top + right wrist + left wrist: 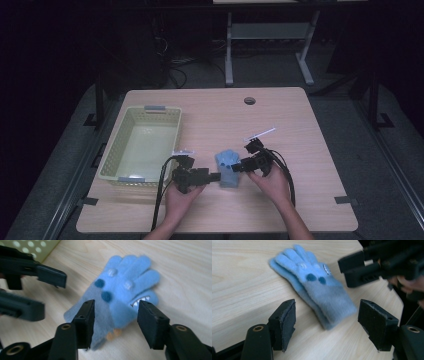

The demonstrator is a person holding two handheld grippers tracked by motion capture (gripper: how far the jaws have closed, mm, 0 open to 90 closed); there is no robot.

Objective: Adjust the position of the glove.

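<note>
Only a toothy face on the blue glove (125, 297), wordless.

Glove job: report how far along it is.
Done: nothing settled; the basket holds no glove. In hand: the blue glove lies flat on the table, with the left gripper open around its cuff and the right gripper open over its palm, neither pressing it. Left: probably a grasp, a lift and a move to the basket, if that is the aim.

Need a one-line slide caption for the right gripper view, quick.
Right gripper open over a blue glove lying flat on the wooden table, left gripper close beside it.
</note>
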